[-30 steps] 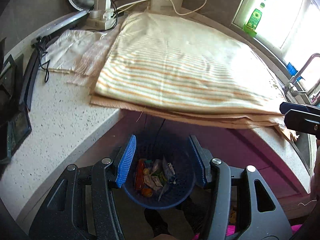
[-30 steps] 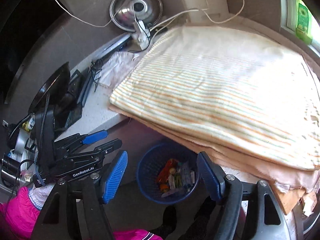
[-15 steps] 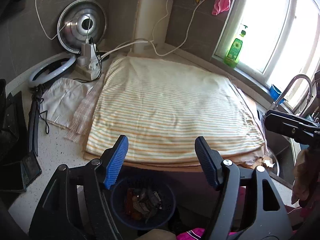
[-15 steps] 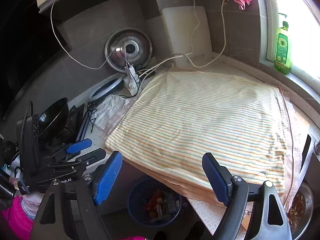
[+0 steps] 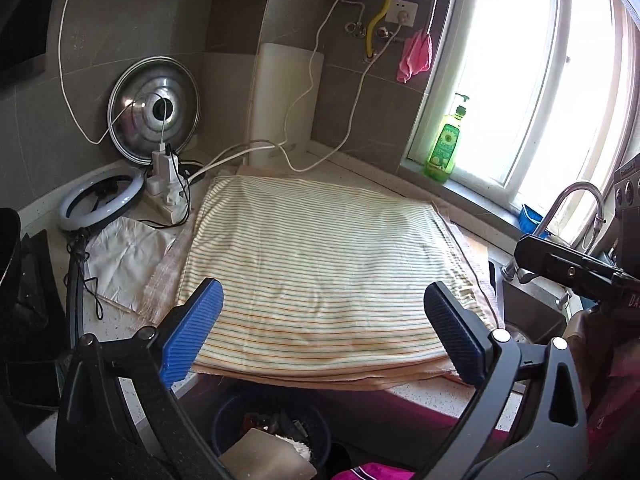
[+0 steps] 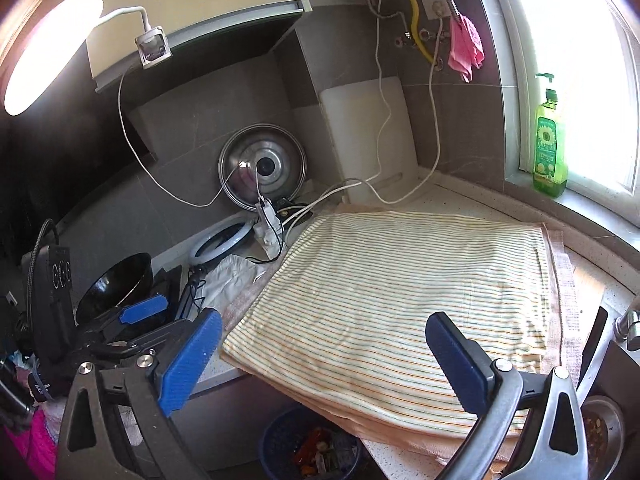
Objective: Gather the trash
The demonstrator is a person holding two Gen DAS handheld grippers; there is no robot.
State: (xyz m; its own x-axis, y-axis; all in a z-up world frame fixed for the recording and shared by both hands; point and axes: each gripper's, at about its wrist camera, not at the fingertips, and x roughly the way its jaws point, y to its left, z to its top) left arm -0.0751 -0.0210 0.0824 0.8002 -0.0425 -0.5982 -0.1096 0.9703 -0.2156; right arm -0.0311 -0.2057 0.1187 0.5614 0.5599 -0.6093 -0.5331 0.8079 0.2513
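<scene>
A blue mesh trash basket point(image 5: 224, 420) stands on the floor below the counter edge, holding several wrappers and scraps; it also shows in the right wrist view point(image 6: 280, 440). My left gripper point(image 5: 324, 328) is open and empty, raised above the front edge of the striped cloth point(image 5: 320, 256). My right gripper point(image 6: 324, 360) is open and empty, also above the cloth point(image 6: 400, 300). The left gripper shows at the left of the right wrist view point(image 6: 136, 320). No loose trash shows on the cloth.
A power strip with white cables point(image 5: 166, 184), a ring light point(image 5: 100, 204), a steel lid point(image 5: 154, 110) and a white cutting board point(image 5: 284, 100) stand at the back. A green soap bottle point(image 5: 444, 148) is on the sill. A faucet point(image 5: 576, 204) and sink are at right; a black bowl point(image 6: 116, 284) at left.
Both grippers have risen and tilted up from the basket toward the counter and back wall. The basket has slid to the bottom of both views. Both stay open.
</scene>
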